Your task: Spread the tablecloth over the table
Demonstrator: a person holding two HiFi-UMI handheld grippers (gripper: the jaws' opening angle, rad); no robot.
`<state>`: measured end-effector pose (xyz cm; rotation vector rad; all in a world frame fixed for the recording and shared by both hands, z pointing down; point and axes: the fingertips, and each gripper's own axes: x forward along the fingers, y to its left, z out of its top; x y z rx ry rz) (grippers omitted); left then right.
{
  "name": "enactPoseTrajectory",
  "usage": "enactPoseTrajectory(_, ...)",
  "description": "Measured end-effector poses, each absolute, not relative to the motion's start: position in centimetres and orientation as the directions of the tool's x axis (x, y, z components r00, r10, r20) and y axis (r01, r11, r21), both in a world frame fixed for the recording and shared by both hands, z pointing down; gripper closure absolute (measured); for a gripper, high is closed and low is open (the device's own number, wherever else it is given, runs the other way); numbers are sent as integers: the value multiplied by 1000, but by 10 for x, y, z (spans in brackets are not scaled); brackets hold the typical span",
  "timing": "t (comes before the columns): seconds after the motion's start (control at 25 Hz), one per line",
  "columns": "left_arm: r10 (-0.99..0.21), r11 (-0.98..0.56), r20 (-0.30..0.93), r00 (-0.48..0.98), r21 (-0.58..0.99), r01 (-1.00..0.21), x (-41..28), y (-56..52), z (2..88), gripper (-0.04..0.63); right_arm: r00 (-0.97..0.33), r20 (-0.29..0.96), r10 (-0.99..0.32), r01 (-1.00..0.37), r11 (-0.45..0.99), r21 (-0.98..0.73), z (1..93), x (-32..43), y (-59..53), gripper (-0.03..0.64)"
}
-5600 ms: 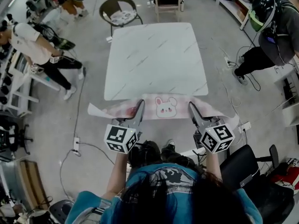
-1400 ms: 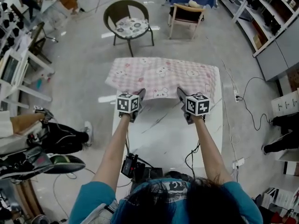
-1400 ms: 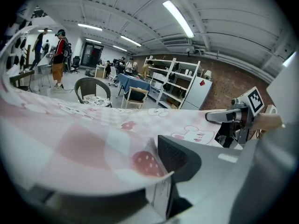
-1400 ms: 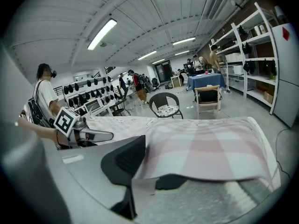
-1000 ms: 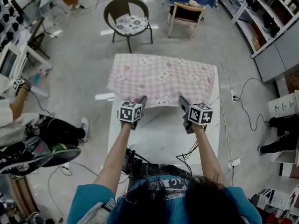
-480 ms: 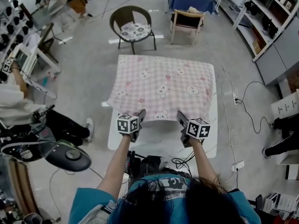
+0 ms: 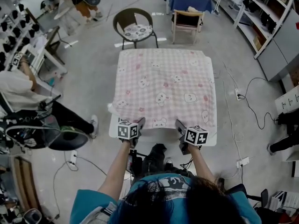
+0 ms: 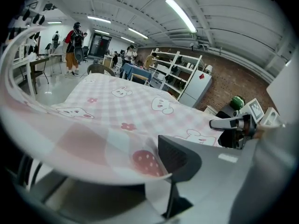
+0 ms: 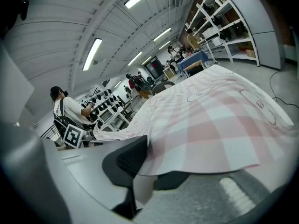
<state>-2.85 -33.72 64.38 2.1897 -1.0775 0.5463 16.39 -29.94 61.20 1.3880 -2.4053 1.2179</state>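
Note:
A pink checked tablecloth [image 7: 163, 85] with bunny prints lies over nearly the whole white table [image 7: 154, 133]; only a narrow strip of bare top shows at the near edge. My left gripper [image 7: 140, 122] holds the cloth's near edge on the left side. My right gripper [image 7: 178, 123] holds the same edge further right. In the left gripper view the cloth [image 8: 131, 111] runs into the left gripper [image 8: 140, 171], pinched there. In the right gripper view the hem [image 9: 210, 120] passes between the jaws of the right gripper [image 9: 159, 176], which are closing on it.
A round dark chair [image 7: 135, 24] and a wooden chair [image 7: 187, 20] stand beyond the table's far edge. A seated person [image 7: 23, 87] and an office chair [image 7: 60, 139] are on the left. Shelves [image 7: 275, 17] line the right, with cables [image 7: 233, 94] on the floor.
Both grippers have drawn the cloth's near edge back toward me. The cloth covered only the far part of the table earlier and now reaches almost to the near edge.

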Motion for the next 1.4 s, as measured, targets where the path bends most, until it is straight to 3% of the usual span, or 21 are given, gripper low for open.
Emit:
enactPoseTrajectory(0.28, -533, -464, 638, 555, 328, -823, -29, -282, 659, 488, -586, 462, -666, -764, 262, -590, 630, 163, -243, 583)
enactPoseTrajectory(0.68, -543, -357, 630, 555, 425, -832, -41, -261, 670, 486, -580, 453, -677, -753, 233, -615, 638, 159, -219, 578)
enactPoseTrajectory(1.4, -491, -372, 612, 620, 496, -785, -70, -254, 690, 485, -519, 505, -689, -700, 3, -715, 674, 132, -199, 569)
